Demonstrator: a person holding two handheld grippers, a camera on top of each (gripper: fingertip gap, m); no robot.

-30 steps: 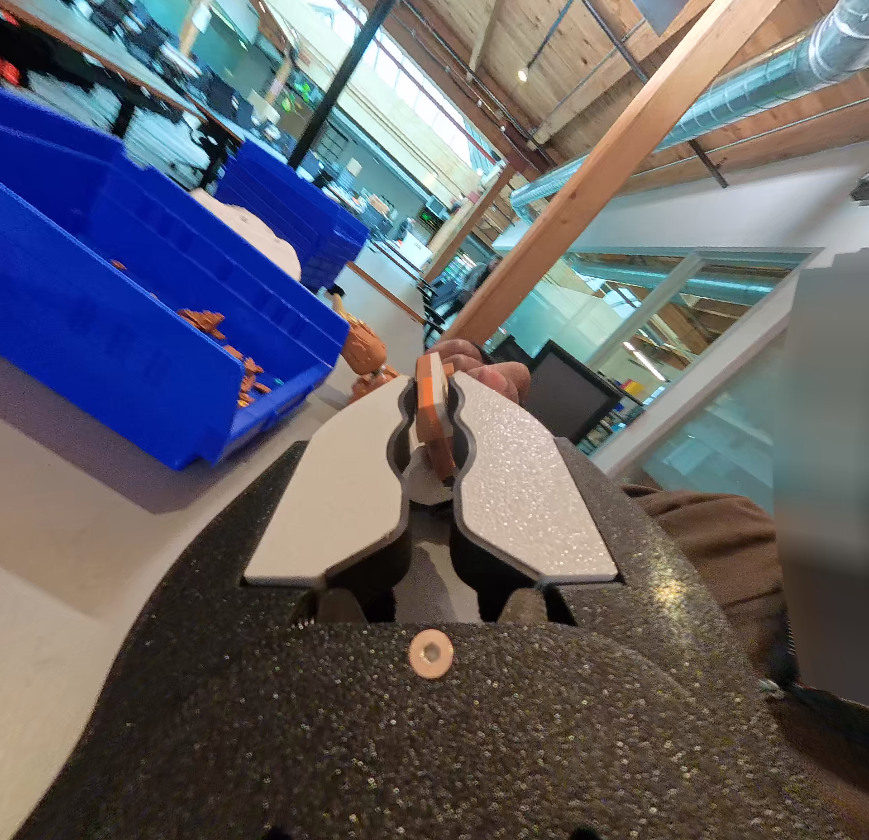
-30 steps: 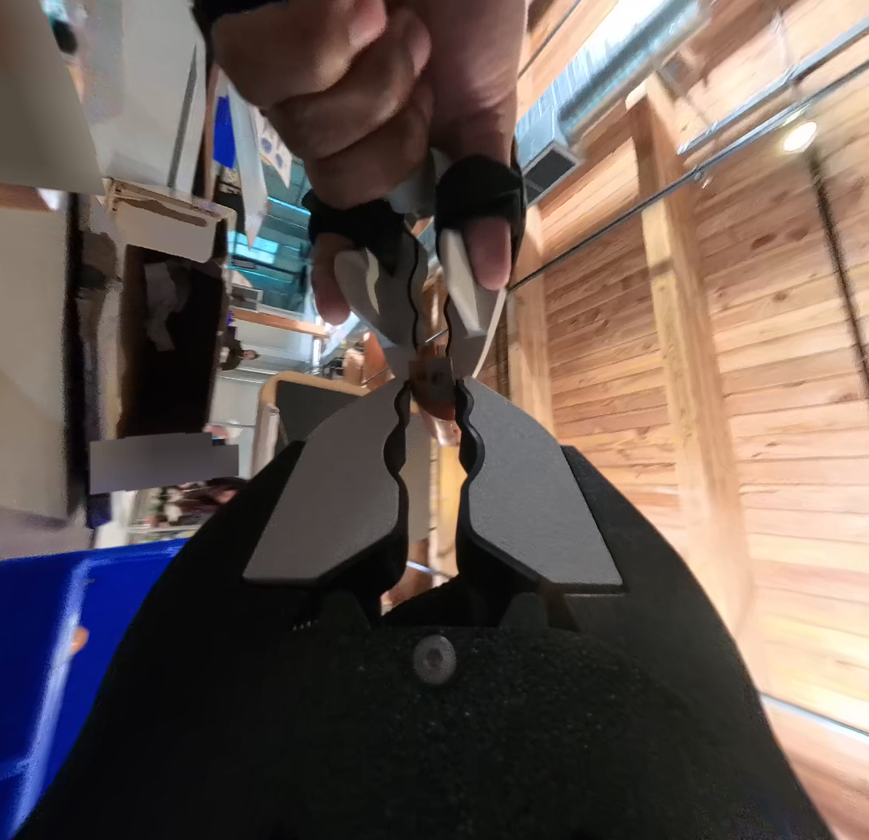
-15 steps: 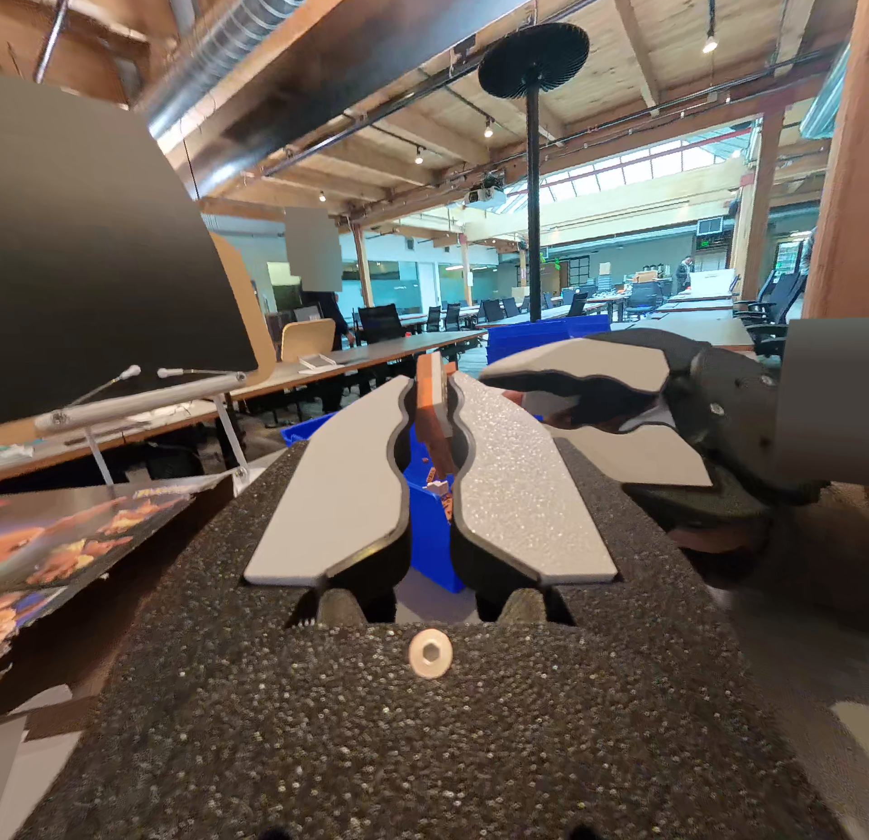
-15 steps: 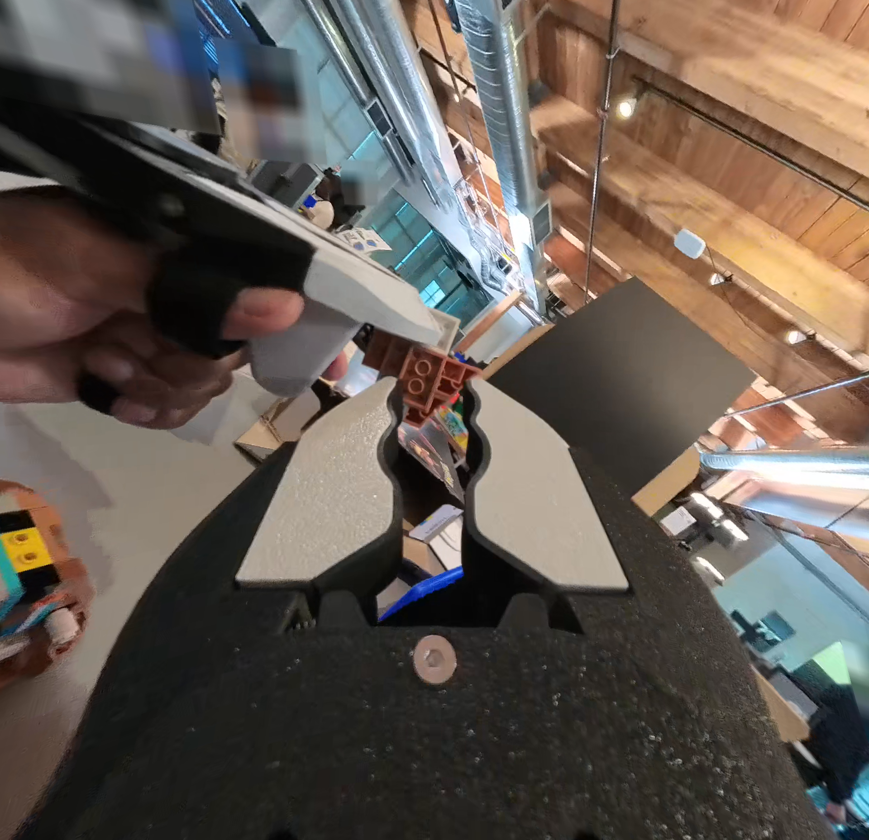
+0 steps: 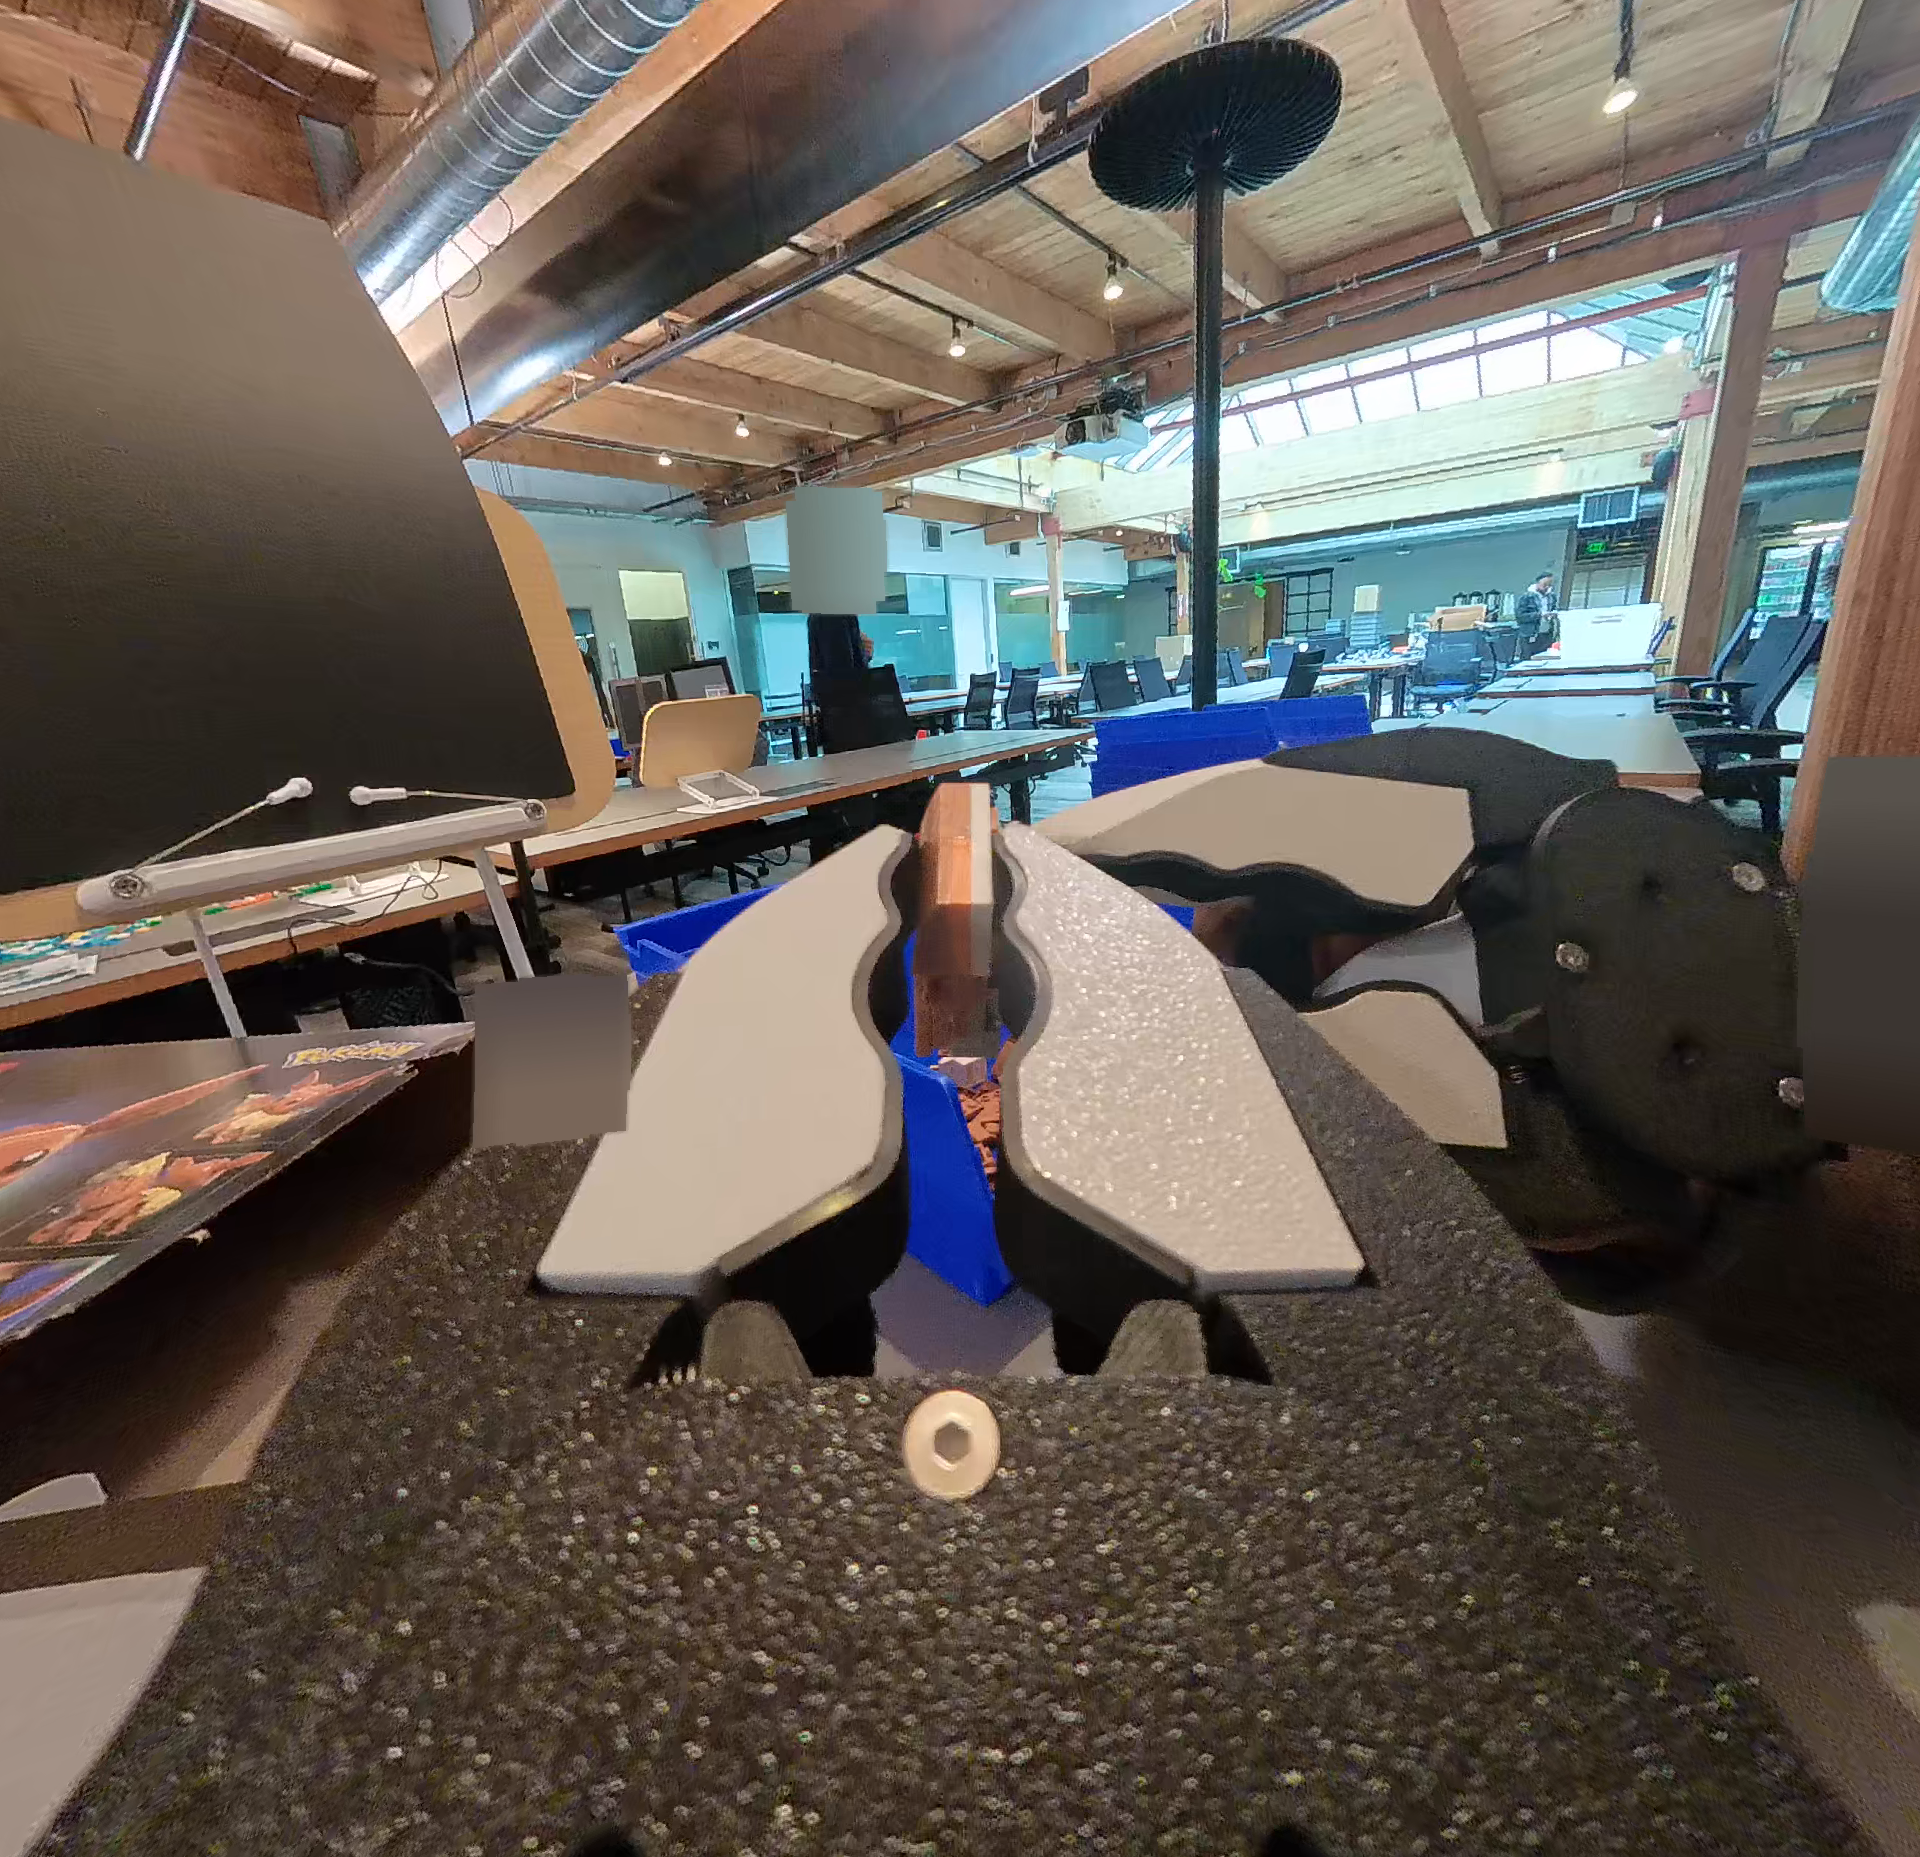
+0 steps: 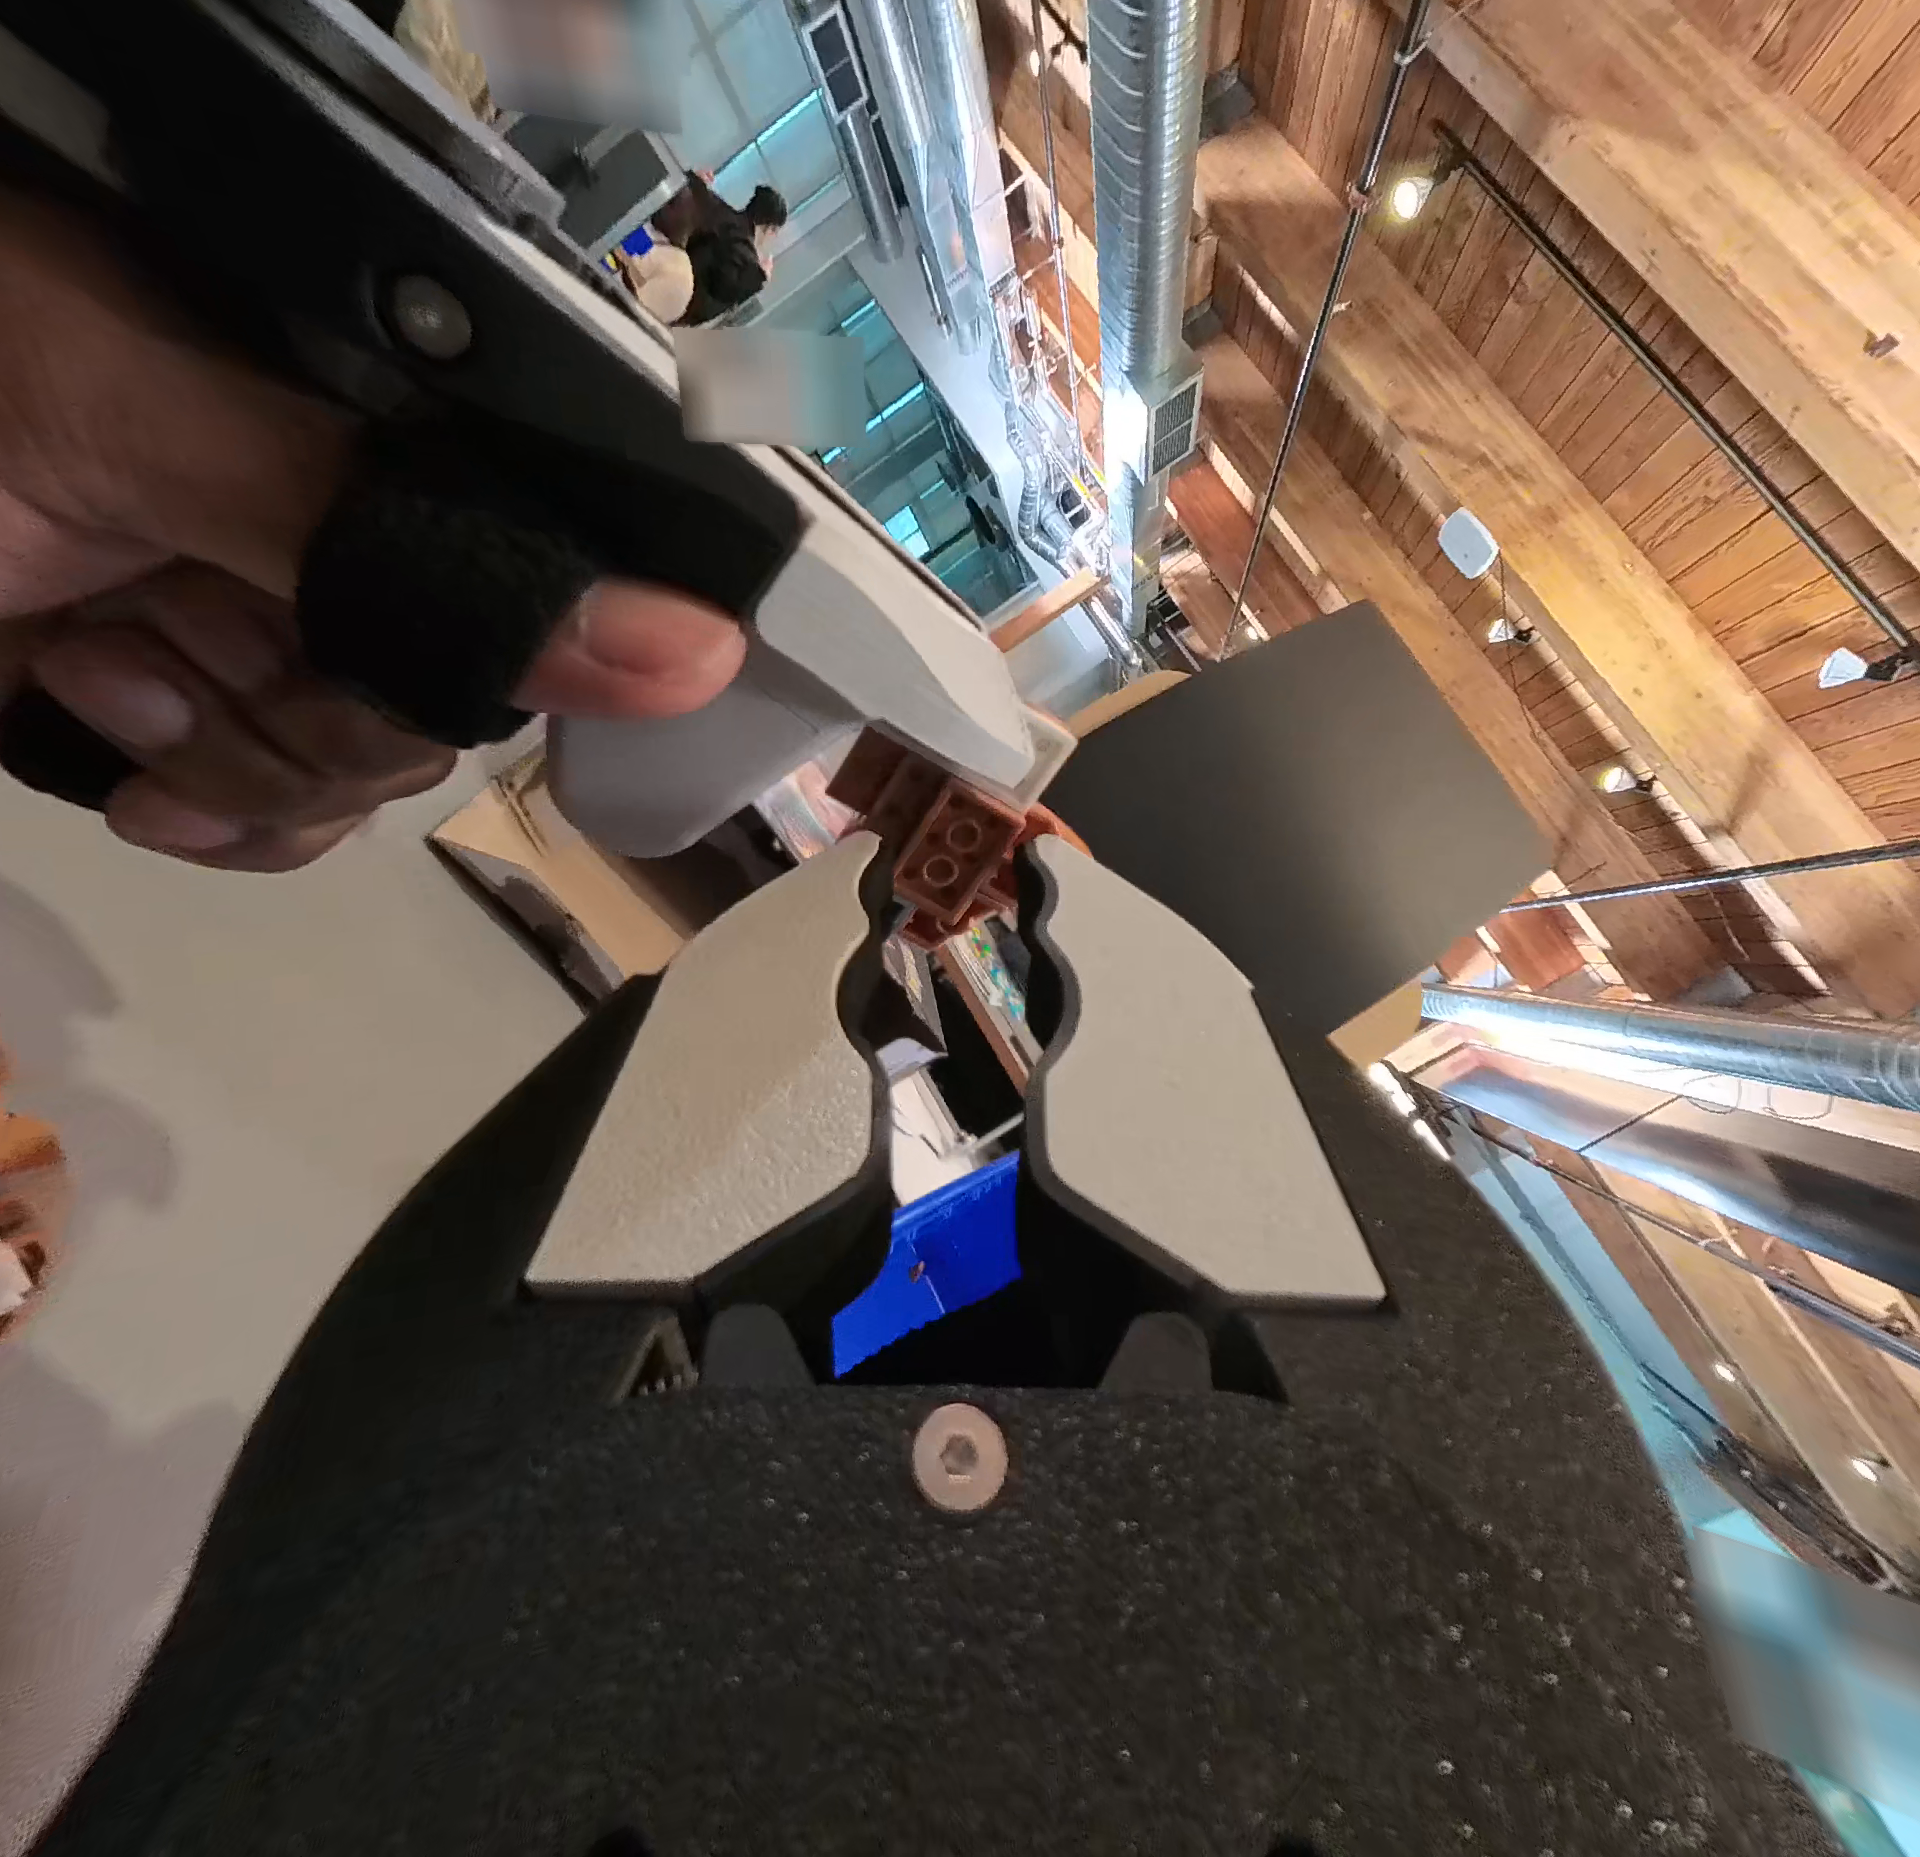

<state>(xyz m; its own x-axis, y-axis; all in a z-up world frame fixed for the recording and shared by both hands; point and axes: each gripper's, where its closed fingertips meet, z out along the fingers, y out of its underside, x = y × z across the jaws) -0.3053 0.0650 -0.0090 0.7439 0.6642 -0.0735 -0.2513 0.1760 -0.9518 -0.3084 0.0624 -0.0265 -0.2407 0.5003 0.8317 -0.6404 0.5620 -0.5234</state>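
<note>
My left gripper (image 5: pixel 956 843) is shut on a thin brown and white plate piece (image 5: pixel 954 908), held upright on edge between the fingertips. My right gripper (image 6: pixel 956 853) is shut on a brown studded brick (image 6: pixel 948 864). In the right wrist view the left gripper (image 6: pixel 935 727), held by a hand (image 6: pixel 156 602), comes in from the upper left, and its piece meets the brown brick. In the left wrist view the right gripper (image 5: pixel 1278 903) lies sideways just right of my fingertips with something brown in its jaws.
A blue bin (image 5: pixel 951 1173) with brown pieces sits below the grippers and also shows in the right wrist view (image 6: pixel 935 1257). A printed picture box (image 5: pixel 156 1132) and a black panel (image 5: pixel 208 560) on a stand are at the left. Office desks and chairs stand behind. My left and right fingertips are right by each other.
Both grippers swung round from a second ago, and each stayed shut on its piece. Over the last half second they drew slightly closer, and the two pieces stay together.
</note>
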